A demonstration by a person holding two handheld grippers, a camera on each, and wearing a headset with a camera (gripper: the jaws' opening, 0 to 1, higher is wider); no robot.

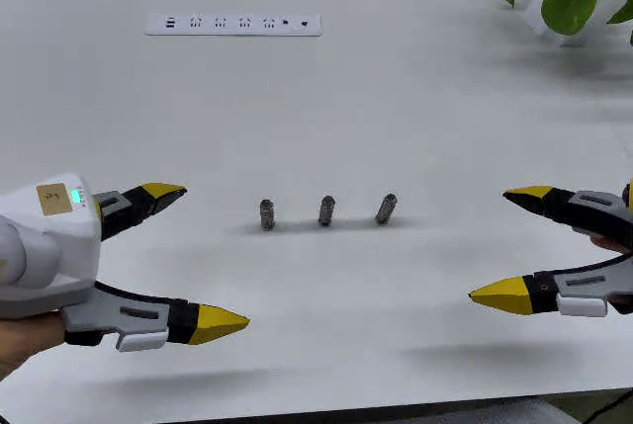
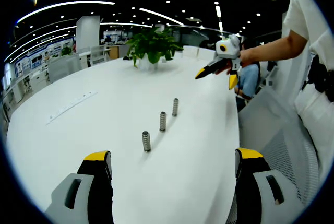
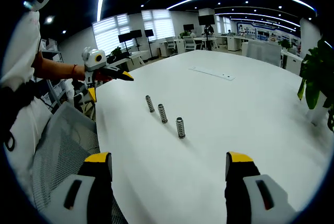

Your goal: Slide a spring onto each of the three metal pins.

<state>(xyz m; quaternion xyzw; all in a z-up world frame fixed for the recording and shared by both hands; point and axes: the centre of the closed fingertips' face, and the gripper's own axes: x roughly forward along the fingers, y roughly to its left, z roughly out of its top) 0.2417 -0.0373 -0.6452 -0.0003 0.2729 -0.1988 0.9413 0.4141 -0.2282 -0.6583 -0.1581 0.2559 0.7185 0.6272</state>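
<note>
The left hand-held gripper (image 1: 214,256) hangs over the white bench (image 1: 396,98), jaws wide and empty. Mid-bench stand the left spring (image 1: 267,213), middle spring (image 1: 327,211) and right spring (image 1: 386,209) (this one leaning). The right hand-held gripper (image 1: 488,244) is likewise spread, empty.
</note>
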